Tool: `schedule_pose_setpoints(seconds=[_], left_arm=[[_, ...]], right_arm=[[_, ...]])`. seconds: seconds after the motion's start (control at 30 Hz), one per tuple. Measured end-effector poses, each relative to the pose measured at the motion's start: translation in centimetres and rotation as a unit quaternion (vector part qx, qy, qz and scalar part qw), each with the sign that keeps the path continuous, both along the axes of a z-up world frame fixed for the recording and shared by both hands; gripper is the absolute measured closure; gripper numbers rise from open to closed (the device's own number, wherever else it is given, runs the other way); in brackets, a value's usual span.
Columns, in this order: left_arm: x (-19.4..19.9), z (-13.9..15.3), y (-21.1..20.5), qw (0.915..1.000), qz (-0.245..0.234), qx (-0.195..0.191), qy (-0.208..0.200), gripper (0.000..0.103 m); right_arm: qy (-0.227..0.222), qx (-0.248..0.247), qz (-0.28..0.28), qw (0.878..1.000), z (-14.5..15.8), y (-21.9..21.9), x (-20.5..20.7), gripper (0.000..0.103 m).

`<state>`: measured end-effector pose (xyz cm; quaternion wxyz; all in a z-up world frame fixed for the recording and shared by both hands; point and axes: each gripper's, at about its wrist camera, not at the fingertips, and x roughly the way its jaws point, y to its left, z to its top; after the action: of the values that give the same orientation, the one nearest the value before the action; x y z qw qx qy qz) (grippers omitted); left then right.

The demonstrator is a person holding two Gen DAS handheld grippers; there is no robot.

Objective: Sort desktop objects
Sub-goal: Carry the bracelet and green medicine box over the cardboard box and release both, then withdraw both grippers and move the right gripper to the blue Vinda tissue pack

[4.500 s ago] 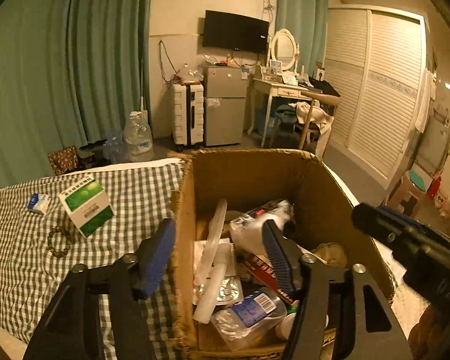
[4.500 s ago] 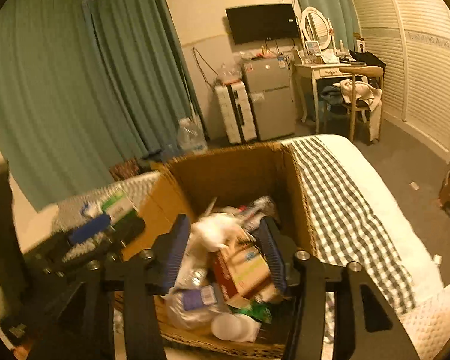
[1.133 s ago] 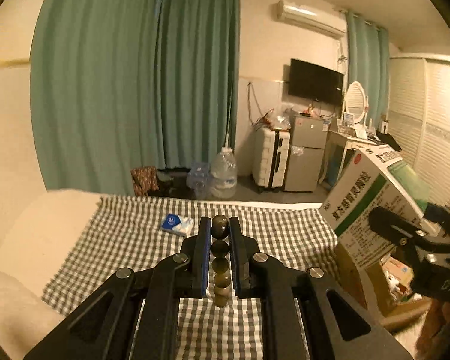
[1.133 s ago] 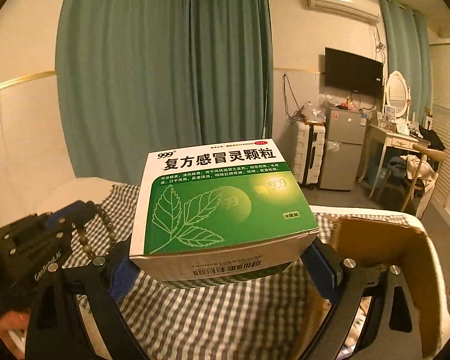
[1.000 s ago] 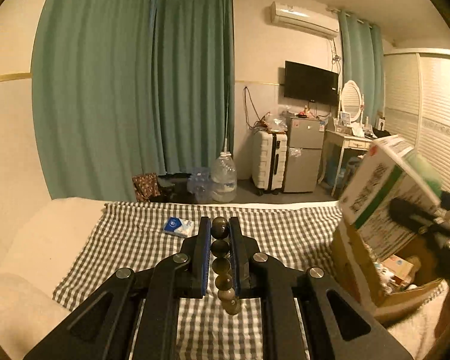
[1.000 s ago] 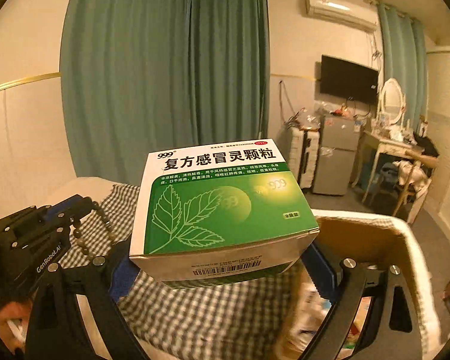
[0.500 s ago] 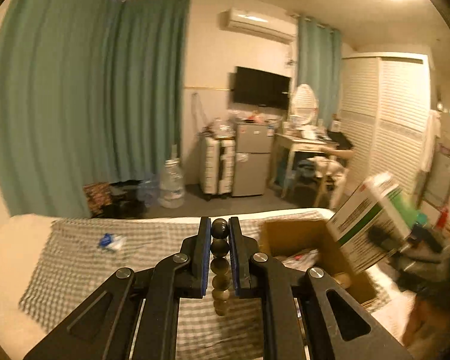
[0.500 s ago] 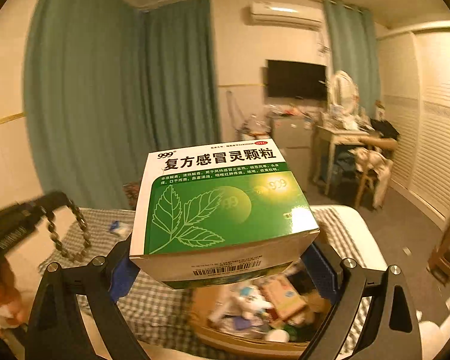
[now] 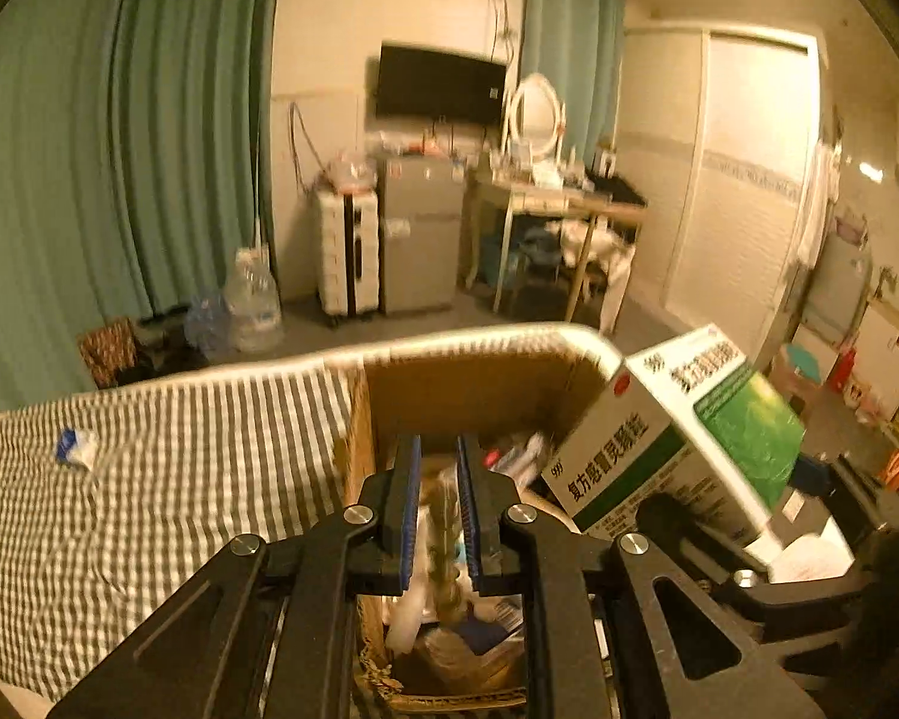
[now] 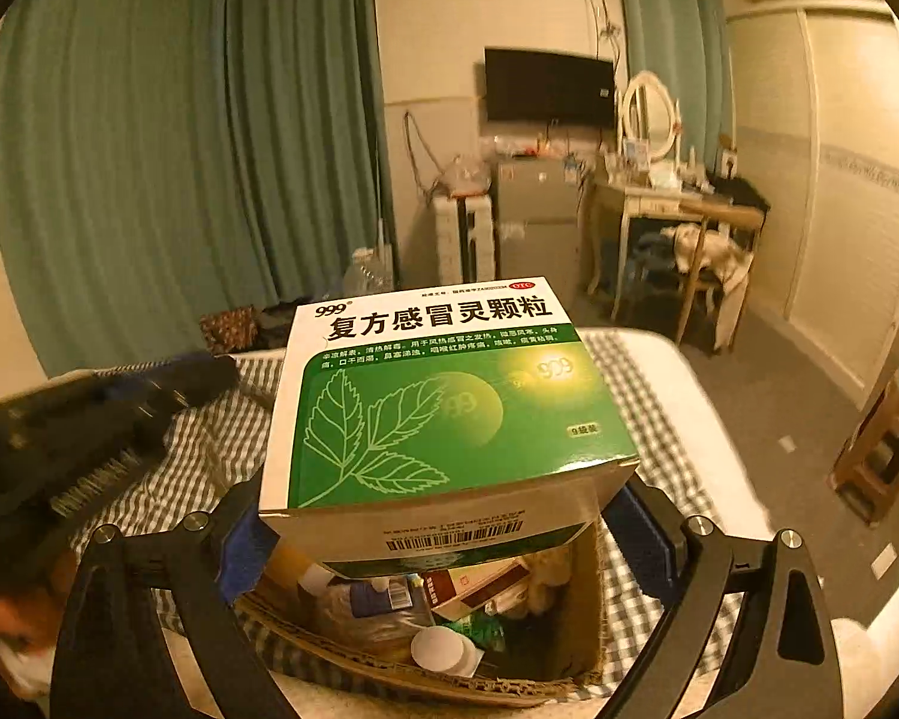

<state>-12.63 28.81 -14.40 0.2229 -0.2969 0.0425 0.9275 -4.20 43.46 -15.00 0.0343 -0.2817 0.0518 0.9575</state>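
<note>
Bed [image 9: 575, 332]: white and padded, with a rounded far edge; carries everything else.
Cloth [image 9: 180, 479]: grey-and-white checked fabric, spread over the bed top and rumpled on the left.
Carton [image 9: 479, 395]: open brown cardboard box, standing on the checked cloth toward the right side of the bed; flaps up, frayed along the near rim, crowded with small goods.
Medicine box [image 10: 449, 407]: green-and-white cardboard, with a leaf drawing and Chinese lettering on the top face and a barcode on the near side. Held in the air over the carton's opening, printed face up; tilted down to the left in the left wrist view, at the carton's right wall.
Right hand-held gripper [image 10: 440, 533]: black frame with blue pads, spread wide and clamped on the two sides of the medicine box, above the carton.
Left hand-held gripper [image 9: 436, 461]: black frame with blue pads, aimed down into the carton near its left wall. Jaws narrow and opening, a small gap showing on each side of the beads between them.
Carton contents: a red-and-white packet [image 10: 473, 590], a round white cap [image 10: 443, 650], clear plastic bottles and wrappers, all piled together; too jumbled to tell apart further.
Bead string [image 9: 442, 545]: dark round beads in a line, hanging between the left pads and over the carton's contents; blurred, so contact with the pads hard to judge.
Small packet [image 9: 75, 446]: blue and white, lying alone on the checked cloth at the far left, well apart from the carton.
</note>
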Motion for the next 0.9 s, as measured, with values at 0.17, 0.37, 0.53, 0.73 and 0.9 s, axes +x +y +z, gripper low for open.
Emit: schedule_pose_setpoints(seconds=[0.17,0.37,0.53,0.73,0.9], left_arm=[[-0.3,-1.7,-1.3,0.9997,0.021,0.011,-0.008,0.043],[-0.1,-0.5,-4.6,0.9984,0.049,0.027,-0.004,0.033],[-0.1,1.2,-9.3,0.9952,0.089,0.04,0.011,0.021],[-0.4,2.6,-17.8,0.9874,0.153,0.012,0.039,0.004],[-0.2,3.5,-25.8,0.9789,0.195,-0.034,0.051,0.0]], right_arm=[[-0.023,0.018,-0.017,0.999,-0.9,0.0,-0.9,0.007],[0.053,-0.009,-0.038,0.998,2.2,0.0,1.3,0.0],[0.096,-0.039,-0.009,0.995,4.8,-1.6,2.1,0.0],[0.125,-0.053,0.03,0.99,6.5,-6.6,0.3,0.0],[0.091,-0.061,0.049,0.993,5.3,-11.0,-2.6,0.0]])
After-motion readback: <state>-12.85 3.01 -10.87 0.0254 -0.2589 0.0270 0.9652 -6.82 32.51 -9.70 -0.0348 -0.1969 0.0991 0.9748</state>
